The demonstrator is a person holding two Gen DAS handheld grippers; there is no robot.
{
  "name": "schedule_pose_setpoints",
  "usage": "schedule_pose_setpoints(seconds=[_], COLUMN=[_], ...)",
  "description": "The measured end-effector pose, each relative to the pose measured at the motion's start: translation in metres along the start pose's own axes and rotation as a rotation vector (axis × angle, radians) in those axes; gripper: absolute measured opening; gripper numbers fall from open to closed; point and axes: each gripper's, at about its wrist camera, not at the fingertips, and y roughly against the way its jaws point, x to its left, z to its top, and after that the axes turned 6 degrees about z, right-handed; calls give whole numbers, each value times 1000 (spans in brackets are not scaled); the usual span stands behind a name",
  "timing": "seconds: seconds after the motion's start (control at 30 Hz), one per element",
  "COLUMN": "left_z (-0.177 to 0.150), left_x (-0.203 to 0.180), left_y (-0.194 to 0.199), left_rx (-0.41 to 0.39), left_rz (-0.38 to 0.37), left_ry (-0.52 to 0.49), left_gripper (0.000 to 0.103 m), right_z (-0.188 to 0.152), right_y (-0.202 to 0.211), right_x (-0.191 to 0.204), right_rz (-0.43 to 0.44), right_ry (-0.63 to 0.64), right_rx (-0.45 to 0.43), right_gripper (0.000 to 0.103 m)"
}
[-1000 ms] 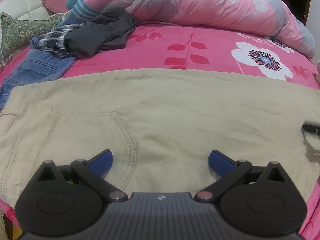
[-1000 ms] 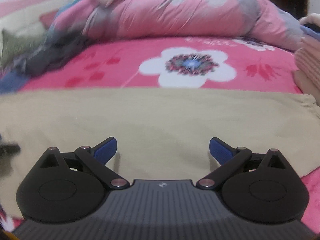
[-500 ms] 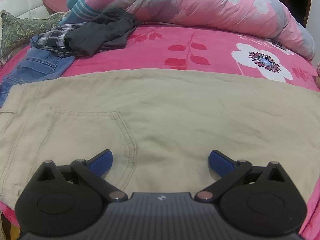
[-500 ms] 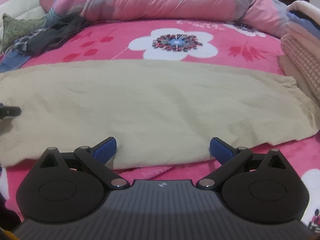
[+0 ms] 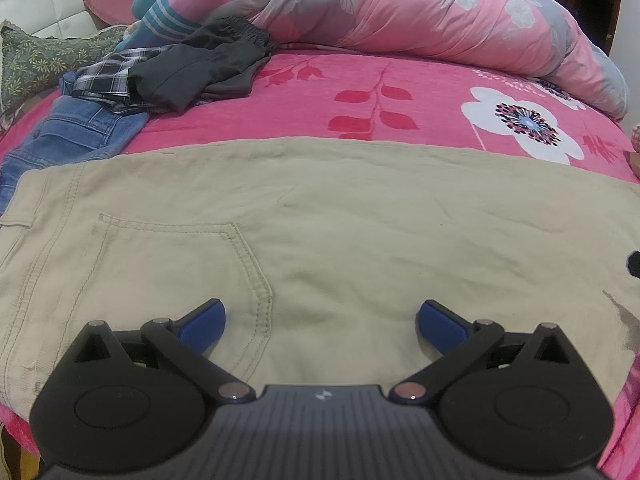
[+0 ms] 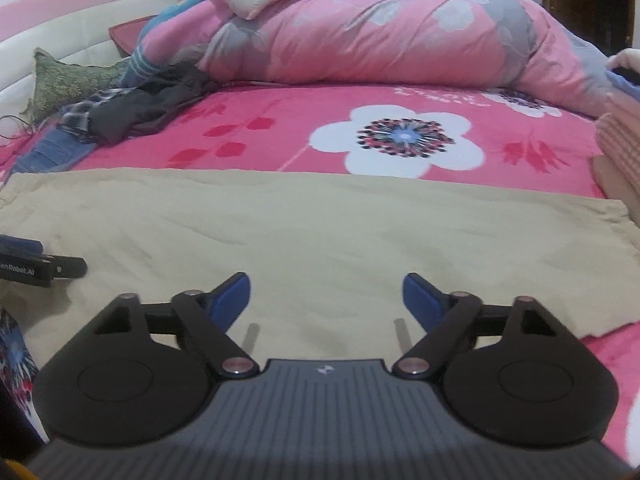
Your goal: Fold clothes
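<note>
Beige trousers (image 5: 320, 220) lie flat across the pink flowered bedspread (image 5: 360, 92), back pocket (image 5: 180, 248) up at their left end. My left gripper (image 5: 320, 312) hovers open just over the cloth beside that pocket, nothing between its blue pads. The right wrist view shows the trouser leg (image 6: 320, 220) running to its hem at the right. My right gripper (image 6: 326, 284) hangs above this leg; its jaws are closing, still wide apart, with no cloth between the pads. The left gripper's (image 6: 40, 268) black side pokes in at that view's left edge.
Unfolded clothes are piled at the back left: blue jeans (image 5: 68, 136), a plaid shirt (image 5: 104, 76) and a dark grey garment (image 5: 192, 68). A bunched pink quilt (image 5: 400, 12) fills the back. A green pillow (image 5: 32, 60) lies far left. Stacked fabric (image 6: 620, 140) sits at the right edge.
My right gripper has moved forward from the trousers' near edge to over the leg, and its jaws have narrowed. The left gripper has stayed where it was.
</note>
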Motion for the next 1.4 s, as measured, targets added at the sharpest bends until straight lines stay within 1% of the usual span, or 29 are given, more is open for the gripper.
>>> schedule_pose_setpoints(seconds=[0.1,0.23,0.37,0.53,0.73,0.97,1.13,1.27,1.4], left_z=[0,-1,-1,-1,4,13,13,7,2], left_x=[0,0,-1,-2,-9,-32,-48,-52,-51], left_y=[0,0,1,6,16,21,13,2,-2], left_rx=[-1,-7,-14,-25,-91,-150,-148,-97,-90], left_rz=[-2,-2,0,17,53,13,-12,-29,-28], left_ry=[0,-1,-7,-9,-62,-125,-161,-151,-145], left_gripper=[103,103,103,103,103,103,103,102,102], right_z=[0,-6,-24,-26,-31,-33,-34,-35,-36], right_y=[-8,-21,-32,-31,-31,-31,-30,-31,-31], right_x=[8,18,19,18,16,15,16,15,15], right_rz=[18,23,16,21,26,31,31,33,34], right_ry=[6,38,74,72,66,63,63,63,61], right_rx=[0,22,27,23,1,-14,-22,-27,-29], right_gripper=[67,63,63,63,64,64,64,64,64])
